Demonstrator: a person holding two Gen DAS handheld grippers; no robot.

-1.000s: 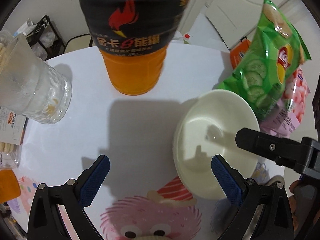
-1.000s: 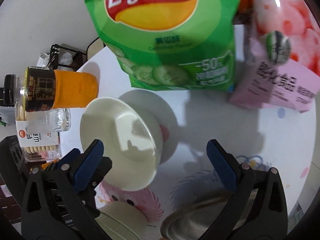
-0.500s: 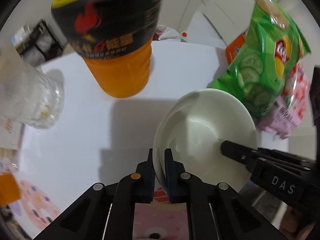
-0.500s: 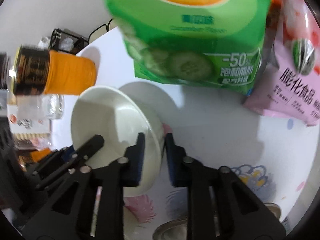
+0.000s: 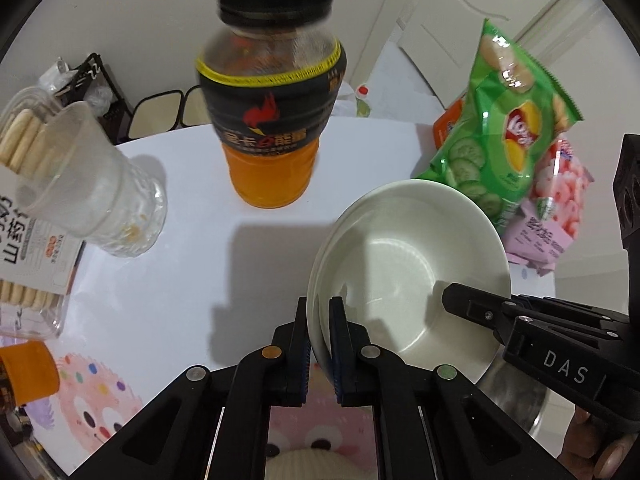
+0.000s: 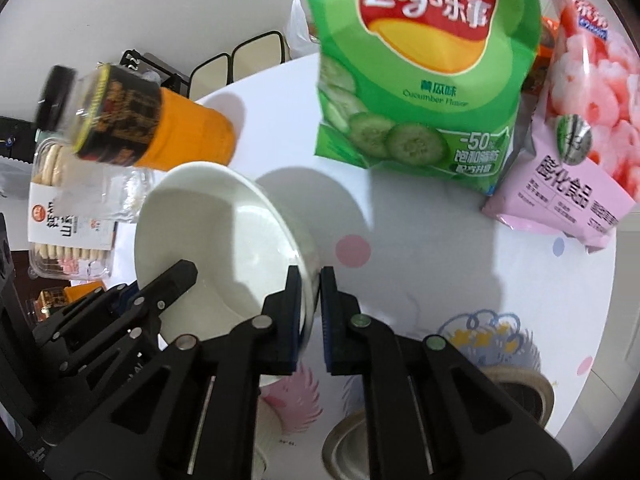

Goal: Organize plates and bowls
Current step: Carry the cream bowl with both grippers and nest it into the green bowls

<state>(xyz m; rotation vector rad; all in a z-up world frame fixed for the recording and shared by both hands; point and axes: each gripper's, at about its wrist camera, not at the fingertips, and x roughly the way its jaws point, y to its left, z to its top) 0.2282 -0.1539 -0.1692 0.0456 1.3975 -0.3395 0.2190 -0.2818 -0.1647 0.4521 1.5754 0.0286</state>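
Observation:
A white bowl point(image 5: 408, 264) hangs tilted a little above the white table point(image 5: 160, 280). My left gripper point(image 5: 319, 320) is shut on its near-left rim, one pad inside and one outside. In the right wrist view the same bowl point(image 6: 224, 240) has its right rim between the pads of my right gripper point(image 6: 310, 292), whose jaws are closing and press on the rim. Each gripper shows in the other's view: the right one point(image 5: 480, 308) reaches in at the bowl's right side, and the left one point(image 6: 176, 276) comes in from the lower left.
An orange drink bottle point(image 5: 272, 120) and a glass point(image 5: 92, 200) stand behind the bowl, with a biscuit box point(image 5: 24, 240) at the left. A green chips bag point(image 6: 420, 60) and a pink snack bag point(image 6: 580, 120) stand at the right. A steel bowl point(image 5: 516, 396) sits below.
Both grippers went from wide open to shut on opposite rims of the white bowl. The bowl has risen off the table with them.

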